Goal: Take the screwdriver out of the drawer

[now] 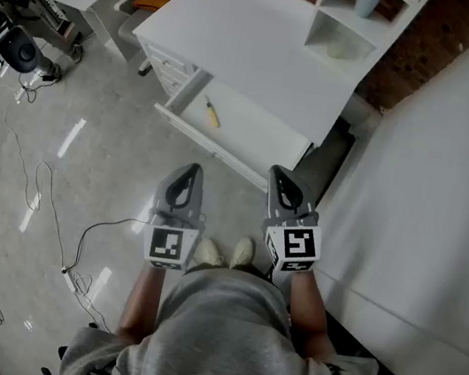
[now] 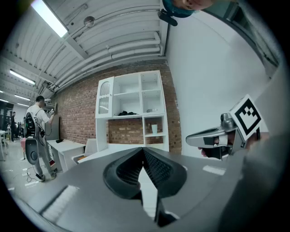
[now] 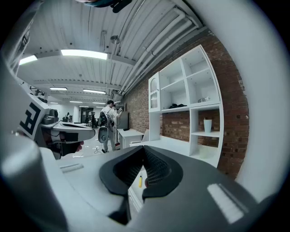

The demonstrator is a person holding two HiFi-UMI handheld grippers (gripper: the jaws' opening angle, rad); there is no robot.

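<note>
A screwdriver [image 1: 212, 114] with a yellow handle lies in the open white drawer [image 1: 252, 136] of the white desk [image 1: 259, 47]. Both grippers hover side by side above the floor, short of the drawer front and apart from it. My left gripper [image 1: 190, 171] is shut with nothing in it; its jaws meet at the tip [image 2: 143, 149]. My right gripper [image 1: 280, 175] is also shut and empty [image 3: 144, 148]. In the right gripper view the screwdriver [image 3: 140, 181] shows small through the gap below the closed tips. Each gripper appears in the other's view: the right gripper [image 2: 213, 136], the left gripper [image 3: 68, 131].
A white shelf unit [image 1: 353, 23] holding a cup [image 1: 367, 1] stands on the desk's far right against a brick wall. A large white surface [image 1: 452, 176] runs along the right. Cables [image 1: 52, 204] trail over the floor at left. A person [image 2: 38, 113] stands far off.
</note>
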